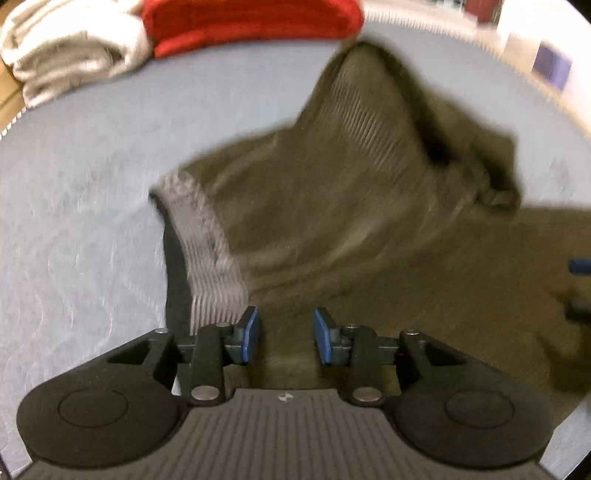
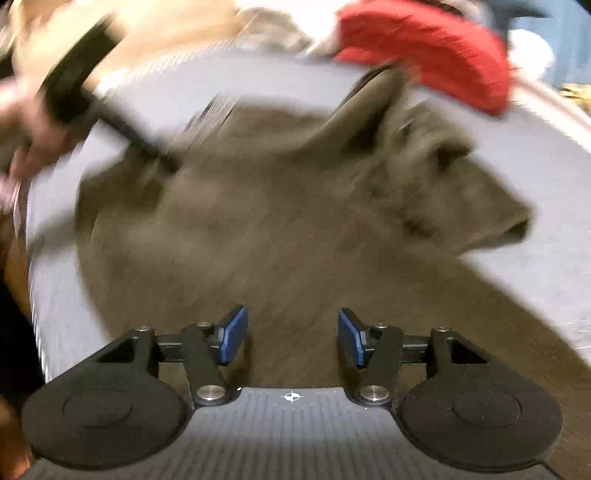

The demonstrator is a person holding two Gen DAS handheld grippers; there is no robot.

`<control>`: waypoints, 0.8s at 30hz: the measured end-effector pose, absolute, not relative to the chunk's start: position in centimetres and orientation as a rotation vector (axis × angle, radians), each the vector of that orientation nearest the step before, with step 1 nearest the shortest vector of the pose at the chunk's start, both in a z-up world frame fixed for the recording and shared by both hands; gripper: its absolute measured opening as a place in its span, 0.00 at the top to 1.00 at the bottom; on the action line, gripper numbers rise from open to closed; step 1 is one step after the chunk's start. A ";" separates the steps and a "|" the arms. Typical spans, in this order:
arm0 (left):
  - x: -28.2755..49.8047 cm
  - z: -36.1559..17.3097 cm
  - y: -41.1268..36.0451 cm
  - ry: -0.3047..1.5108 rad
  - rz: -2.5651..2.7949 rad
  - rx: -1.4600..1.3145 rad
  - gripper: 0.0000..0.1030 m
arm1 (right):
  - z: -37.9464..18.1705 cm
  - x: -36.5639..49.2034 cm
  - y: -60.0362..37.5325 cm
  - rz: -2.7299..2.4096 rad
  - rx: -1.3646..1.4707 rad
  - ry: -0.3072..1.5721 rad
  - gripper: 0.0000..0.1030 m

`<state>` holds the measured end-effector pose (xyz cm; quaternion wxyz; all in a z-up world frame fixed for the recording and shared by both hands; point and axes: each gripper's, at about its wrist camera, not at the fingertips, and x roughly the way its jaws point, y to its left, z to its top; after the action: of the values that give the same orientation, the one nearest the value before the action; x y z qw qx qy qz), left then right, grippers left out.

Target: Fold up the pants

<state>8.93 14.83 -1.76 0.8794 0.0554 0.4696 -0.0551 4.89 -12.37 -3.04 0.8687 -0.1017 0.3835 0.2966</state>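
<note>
Pale grey-blue cloth covers our counter (image 1: 74, 184), where the olive-brown pants (image 1: 332, 221) lie rumpled mid-surface, ribbed waistband at their left. Far off sit a red folded cloth (image 1: 251, 22) and a beige one (image 1: 74, 55); only the right view shows a hand (image 2: 33, 125). Our left tongs (image 1: 287, 336) and right tongs (image 2: 291, 336) gape released above the pants, gripping nothing.

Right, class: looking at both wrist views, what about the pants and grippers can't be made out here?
- Pants, left wrist view: the lower right part runs off the frame edge.
- Pants, right wrist view: motion blur hides seams and folds.
- Left gripper, right wrist view: blurred, so its jaws are unreadable.
</note>
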 end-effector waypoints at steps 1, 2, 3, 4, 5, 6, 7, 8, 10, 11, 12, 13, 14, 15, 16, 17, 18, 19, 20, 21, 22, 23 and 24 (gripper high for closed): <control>8.9 -0.9 14.3 0.953 -0.117 0.111 0.64 | -1.9 5.6 -13.4 0.591 -0.155 0.769 0.45; 9.1 -0.3 13.7 0.934 -0.119 0.110 0.64 | -1.2 6.3 -14.3 0.553 -0.118 0.735 0.45; 9.4 0.1 13.0 0.919 -0.120 0.113 0.64 | -0.5 7.0 -14.9 0.517 -0.086 0.703 0.45; 9.7 0.3 12.1 0.909 -0.119 0.116 0.64 | 0.2 7.8 -15.6 0.481 -0.044 0.673 0.48; 10.0 0.6 11.3 0.901 -0.119 0.115 0.64 | 0.5 8.5 -16.1 0.458 -0.007 0.650 0.52; 10.5 0.7 10.6 0.894 -0.120 0.110 0.64 | 0.8 9.3 -16.6 0.441 0.034 0.635 0.64; 11.1 0.8 9.9 0.883 -0.120 0.100 0.64 | 1.1 10.1 -16.9 0.425 0.082 0.625 0.69; 11.4 1.2 9.4 0.873 -0.118 0.090 0.64 | 1.2 11.0 -17.0 0.408 0.129 0.618 0.69; 12.0 1.8 8.7 0.858 -0.110 0.066 0.64 | 1.3 12.5 -17.0 0.379 0.192 0.612 0.68; 12.1 2.0 8.6 0.855 -0.105 0.058 0.64 | 1.0 13.5 -16.6 0.375 0.213 0.616 0.67; 12.0 2.2 8.3 0.854 -0.100 0.053 0.64 | 0.6 14.3 -16.2 0.373 0.230 0.625 0.67; 12.1 2.2 8.1 0.855 -0.097 0.051 0.64 | 0.2 14.9 -15.7 0.367 0.248 0.636 0.65; 12.3 2.1 8.1 0.858 -0.094 0.053 0.64 | -0.4 15.8 -15.1 0.369 0.260 0.649 0.63; 12.3 2.2 8.1 0.863 -0.091 0.056 0.64 | -1.2 16.6 -14.0 0.373 0.259 0.661 0.57; 12.3 2.2 8.1 0.866 -0.088 0.058 0.64 | -1.7 17.3 -13.4 0.366 0.241 0.670 0.56; 12.3 2.3 8.1 0.868 -0.086 0.059 0.64 | -2.2 18.1 -12.9 0.352 0.220 0.675 0.56; 12.3 2.2 8.2 0.871 -0.081 0.059 0.64 | -2.8 18.8 -12.4 0.339 0.204 0.683 0.56; 12.4 2.3 8.2 0.874 -0.075 0.058 0.64 | -3.3 19.4 -12.1 0.330 0.199 0.692 0.57; 12.4 2.3 8.3 0.874 -0.071 0.055 0.64 | -3.8 19.9 -11.9 0.320 0.202 0.702 0.62; 12.4 2.5 8.4 0.872 -0.068 0.051 0.64 | -4.2 20.1 -12.0 0.314 0.206 0.713 0.85; 12.4 2.6 8.5 0.869 -0.066 0.047 0.64 | -4.1 20.1 -12.2 0.314 0.215 0.715 0.92; 12.4 2.8 8.6 0.866 -0.065 0.044 0.64 | -3.7 19.9 -12.7 0.307 0.232 0.695 0.92; 12.3 2.9 8.7 0.862 -0.065 0.041 0.64 | -3.0 19.6 -13.2 0.295 0.246 0.663 0.92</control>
<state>12.29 8.65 2.91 0.9078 0.0199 0.4177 -0.0317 19.57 -13.19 -3.01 0.9275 0.1199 0.3235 0.1438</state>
